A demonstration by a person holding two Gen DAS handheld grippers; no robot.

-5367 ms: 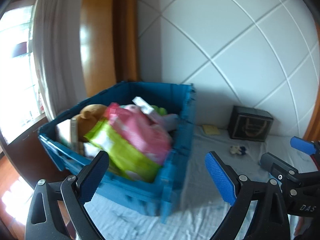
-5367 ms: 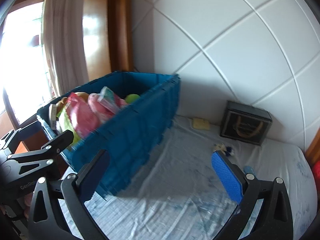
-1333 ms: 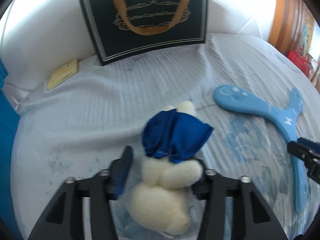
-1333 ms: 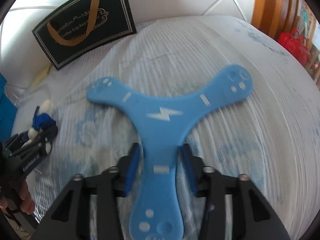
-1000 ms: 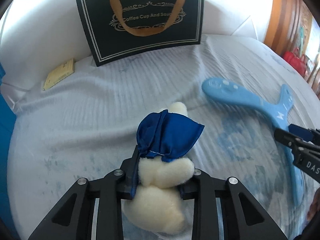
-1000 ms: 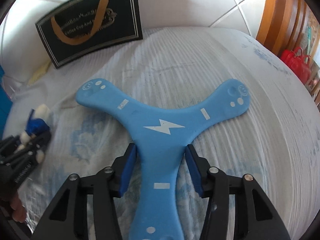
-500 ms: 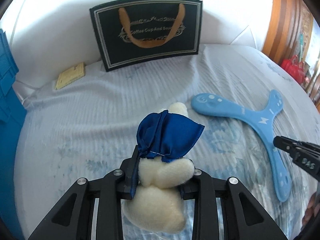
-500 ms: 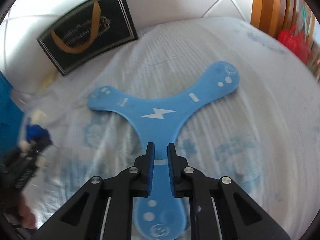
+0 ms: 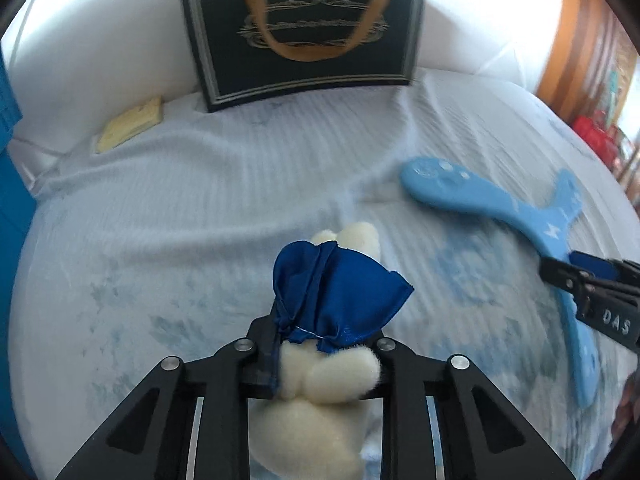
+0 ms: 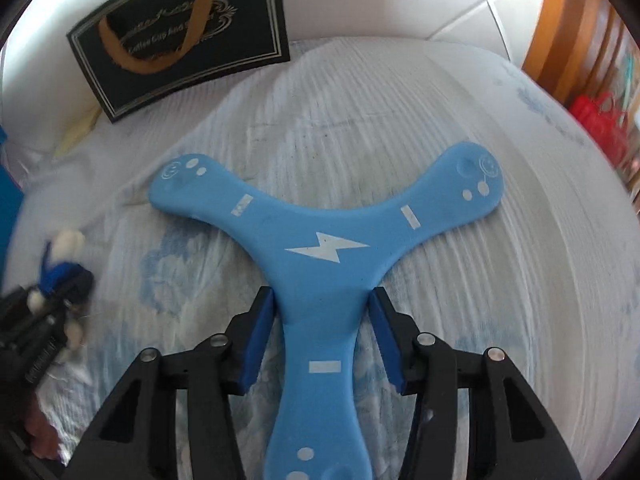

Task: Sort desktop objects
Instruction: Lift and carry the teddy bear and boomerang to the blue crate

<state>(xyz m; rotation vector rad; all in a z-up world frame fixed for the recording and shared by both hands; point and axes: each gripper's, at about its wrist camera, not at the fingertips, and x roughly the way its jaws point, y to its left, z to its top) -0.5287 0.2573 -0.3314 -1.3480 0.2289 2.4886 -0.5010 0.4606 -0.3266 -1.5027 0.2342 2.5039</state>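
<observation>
My left gripper [image 9: 326, 354] is shut on a cream plush toy [image 9: 320, 408] with a dark blue cloth [image 9: 340, 288] on it. The toy also shows at the left of the right wrist view [image 10: 60, 272]. My right gripper [image 10: 322, 320] has its blue pads on either side of one arm of a light blue three-armed boomerang [image 10: 324, 240] with a white lightning bolt. The pads touch or nearly touch the arm's edges. The boomerang lies flat on the white sheet and also shows in the left wrist view [image 9: 500, 208].
A black gift bag [image 9: 300, 28] with a tan handle stands against the white padded wall at the back. A yellow pad [image 9: 132, 128] lies to its left. A blue crate's edge [image 9: 8, 184] is at far left. A red bag [image 10: 600, 120] sits off the right edge.
My right gripper's pads stood closer together half a second ago; now they are wider, flanking the boomerang's arm. My left gripper keeps hold of the plush toy and has moved closer to the gift bag.
</observation>
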